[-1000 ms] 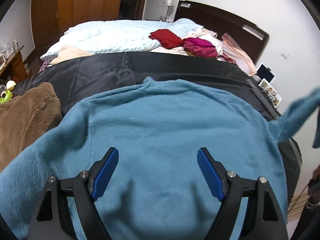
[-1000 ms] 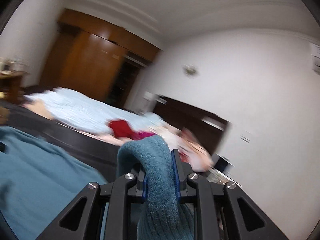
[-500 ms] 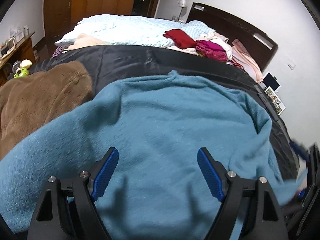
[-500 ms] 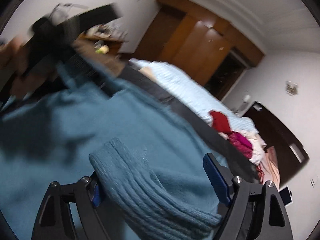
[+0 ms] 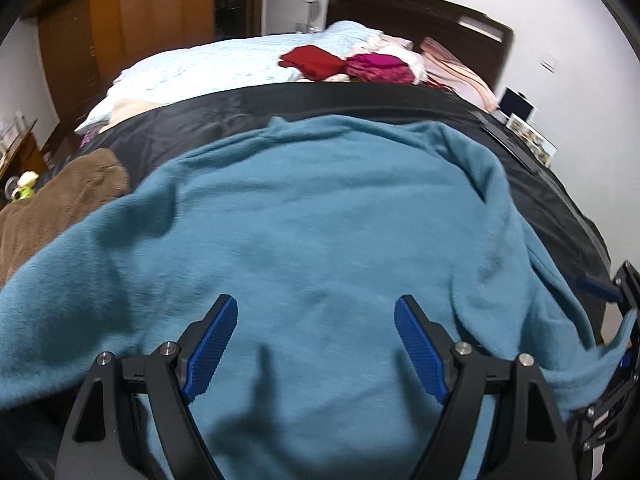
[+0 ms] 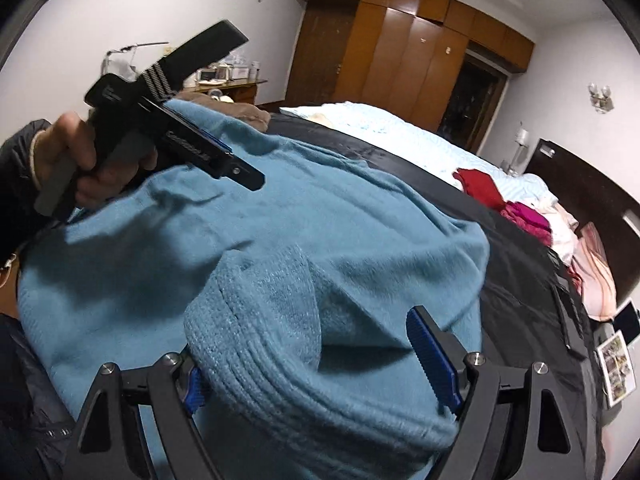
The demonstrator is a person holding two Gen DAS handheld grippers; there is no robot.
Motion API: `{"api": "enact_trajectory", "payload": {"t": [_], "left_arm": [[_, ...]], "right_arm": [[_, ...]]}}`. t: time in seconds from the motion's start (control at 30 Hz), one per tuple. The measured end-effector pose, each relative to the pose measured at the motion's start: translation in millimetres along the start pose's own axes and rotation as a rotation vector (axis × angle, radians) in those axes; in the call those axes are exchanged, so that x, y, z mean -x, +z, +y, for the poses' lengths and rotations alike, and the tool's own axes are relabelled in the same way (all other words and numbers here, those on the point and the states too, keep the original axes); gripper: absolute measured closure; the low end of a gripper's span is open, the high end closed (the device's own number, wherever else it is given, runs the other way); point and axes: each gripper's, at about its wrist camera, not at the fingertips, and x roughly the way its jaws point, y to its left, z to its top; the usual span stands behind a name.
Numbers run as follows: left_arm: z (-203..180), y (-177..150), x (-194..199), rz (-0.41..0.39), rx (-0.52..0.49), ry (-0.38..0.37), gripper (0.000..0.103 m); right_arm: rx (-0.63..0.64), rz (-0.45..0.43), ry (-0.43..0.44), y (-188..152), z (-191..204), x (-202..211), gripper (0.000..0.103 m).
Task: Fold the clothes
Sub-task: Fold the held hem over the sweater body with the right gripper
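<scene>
The teal knit sweater is lying spread across the black cover of the bed, body flat and facing up, which is giving a broad surface for folding. Its right sleeve, ending in the ribbed cuff, is lying doubled over the body, apparently as the first inward fold of that side; the left sleeve is trailing out toward the brown fleece beside it.

The right gripper is hanging just over that cuff with its jaws spread wide. The cuff is sitting between the blue pads, brushing the left one, but nothing is pinching it, so the sleeve appears released and resting on its own weight. The gripper is pointing steeply down at the fabric.

The left gripper is hovering above the lower middle of the sweater, jaws likewise parted and empty, its shadow falling on the cloth below. In the right wrist view the person's hand is wrapping the handle, tilting the tool down toward the garment.

Further up the bed, a red garment and a magenta one are sitting in a pile on the pale blue quilt, well apart from the work.
</scene>
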Motion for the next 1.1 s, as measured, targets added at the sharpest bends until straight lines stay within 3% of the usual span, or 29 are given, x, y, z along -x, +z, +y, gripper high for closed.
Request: {"api": "enact_trajectory", "payload": {"t": [0.23, 0.33, 0.53, 0.63, 0.77, 0.87, 0.97, 1.1], "left_arm": [[-26.0, -6.6, -0.3, 0.015, -0.052, -0.007, 0.020], [-32.4, -9.7, 5.5, 0.008, -0.077, -0.015, 0.020], [-51.4, -23.5, 23.1, -0.017, -0.180, -0.084, 0.020], [-66.5, -36.1, 35.9, -0.038, -0.257, -0.126, 0.020], [-92.6, -54.1, 52.7, -0.075, -0.383, -0.161, 0.019], [-108.8, -62.7, 58.7, -0.091, -0.454, -0.165, 0.019], [-107.1, -62.2, 57.9, -0.082, -0.449, -0.130, 0.019], [-78.5, -54.0, 53.1, -0.051, -0.336, -0.098, 0.019]], "right_arm": [[0.112, 0.075, -0.016, -25.5, 22.9, 14.9, 0.017], [0.105, 0.086, 0.049, -36.8, 27.0, 30.4, 0.017], [-0.065, 0.032, 0.205, -47.0, 6.4, 54.2, 0.017], [-0.209, -0.027, 0.284, -48.6, -17.5, 61.6, 0.017], [-0.359, -0.070, 0.296, -46.7, -44.7, 58.8, 0.017], [-0.497, -0.098, 0.433, -49.6, -65.3, 46.9, 0.017], [-0.609, -0.100, 0.568, -51.5, -79.6, 27.6, 0.017], [-0.631, -0.042, 0.648, -50.9, -74.3, 2.7, 0.017]]}}
